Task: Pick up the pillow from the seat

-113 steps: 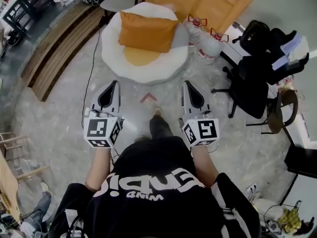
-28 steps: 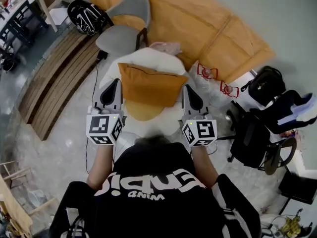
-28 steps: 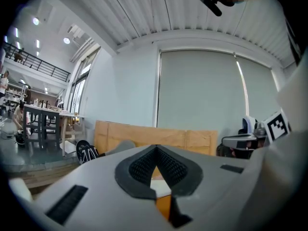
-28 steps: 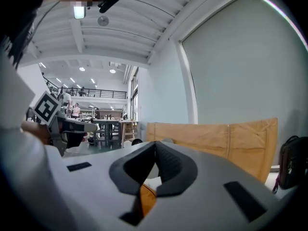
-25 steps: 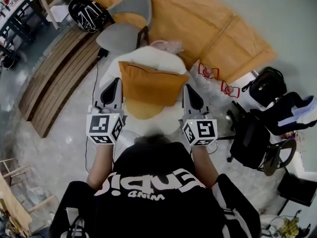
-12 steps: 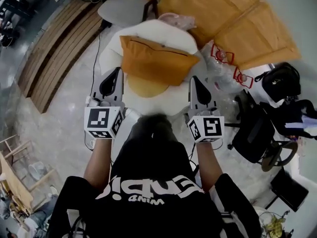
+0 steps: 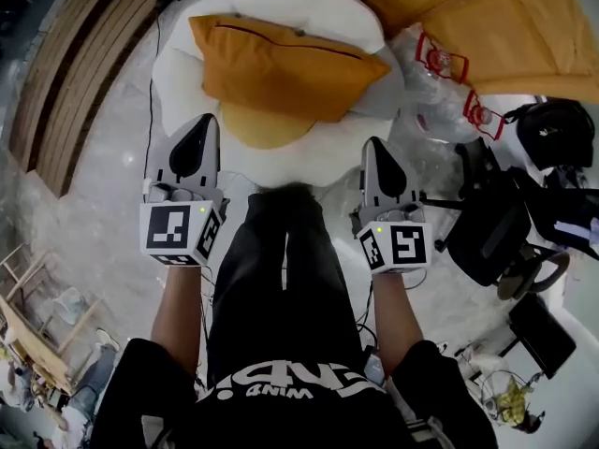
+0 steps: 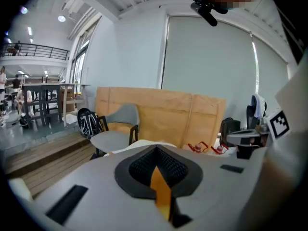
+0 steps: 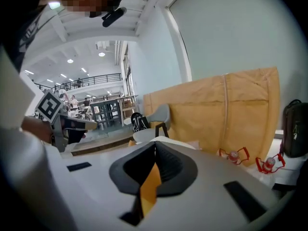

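Head view: the pillow (image 7: 281, 59) lies flat on the seat (image 7: 176, 71). Its long axis runs left to right and one corner points right. It sits ahead of and between the left gripper (image 7: 198, 131) and the right gripper (image 7: 378, 152), touching neither.

Left gripper view: the fingers (image 8: 144, 170) are pressed together, with nothing held. The seat's white edge peeks just above them.

Right gripper view: these fingers are also pressed together and empty.

The pillow (image 7: 281, 64) is lying on the seat (image 7: 370, 110); 2 bottles (image 7: 440, 59) are standing right of the seat (on the floor (image 7: 103, 204)).
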A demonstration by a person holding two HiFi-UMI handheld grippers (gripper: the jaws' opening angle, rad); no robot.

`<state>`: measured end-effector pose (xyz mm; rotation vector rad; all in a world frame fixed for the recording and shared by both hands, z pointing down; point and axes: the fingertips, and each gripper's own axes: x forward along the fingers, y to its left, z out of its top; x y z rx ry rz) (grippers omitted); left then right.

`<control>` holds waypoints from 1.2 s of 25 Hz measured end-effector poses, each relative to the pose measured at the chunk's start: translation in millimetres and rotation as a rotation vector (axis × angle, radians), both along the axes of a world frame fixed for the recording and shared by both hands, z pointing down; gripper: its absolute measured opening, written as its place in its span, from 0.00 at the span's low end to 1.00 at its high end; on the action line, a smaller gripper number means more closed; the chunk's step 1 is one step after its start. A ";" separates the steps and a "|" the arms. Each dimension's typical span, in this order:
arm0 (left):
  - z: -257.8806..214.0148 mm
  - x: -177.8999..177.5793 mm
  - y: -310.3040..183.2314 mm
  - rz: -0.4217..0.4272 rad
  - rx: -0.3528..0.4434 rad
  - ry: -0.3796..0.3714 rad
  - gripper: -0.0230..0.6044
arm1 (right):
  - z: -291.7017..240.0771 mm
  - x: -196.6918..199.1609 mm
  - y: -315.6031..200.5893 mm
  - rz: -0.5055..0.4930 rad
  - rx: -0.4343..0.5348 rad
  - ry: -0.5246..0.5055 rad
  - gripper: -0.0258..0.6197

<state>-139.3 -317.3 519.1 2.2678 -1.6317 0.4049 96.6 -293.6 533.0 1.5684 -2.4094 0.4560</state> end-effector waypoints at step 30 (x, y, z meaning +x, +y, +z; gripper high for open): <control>241.1 -40.2 -141.7 -0.140 -0.270 -0.066 0.07 | 242.4 21.9 -119.7 0.085 -0.301 0.072 0.08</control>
